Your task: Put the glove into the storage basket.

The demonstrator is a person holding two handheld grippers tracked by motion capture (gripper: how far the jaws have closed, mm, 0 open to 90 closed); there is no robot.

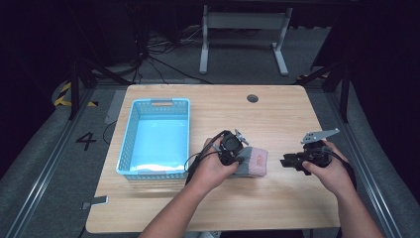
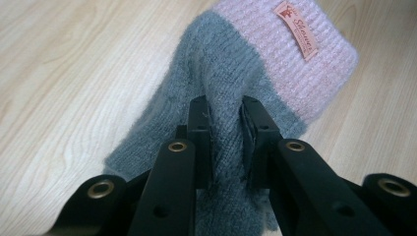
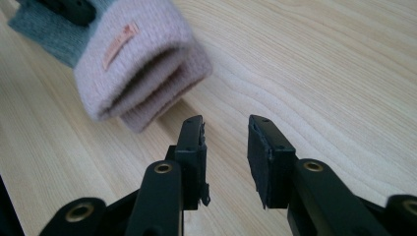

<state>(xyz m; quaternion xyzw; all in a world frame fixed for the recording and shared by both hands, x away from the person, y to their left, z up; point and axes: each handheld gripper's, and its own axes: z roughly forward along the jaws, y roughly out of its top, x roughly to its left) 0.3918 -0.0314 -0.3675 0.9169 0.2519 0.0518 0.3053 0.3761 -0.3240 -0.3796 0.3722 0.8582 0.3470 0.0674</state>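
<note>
Sock [image 1: 251, 162] crosswise, cuff rightward (apparently folded)

A: What colour is the sock [image 2: 231, 73]?
B: It is grey, with a pale pink ribbed cuff [image 3: 142, 64] and a small orange label [image 2: 296, 29].
A: And the basket [image 1: 130, 134]?
B: It is light blue, with a lattice pattern in its walls.
A: The table [image 1: 277, 124]?
B: Light wood, with fine grain lines. Both grippers [image 3: 226, 132] are black.
</note>
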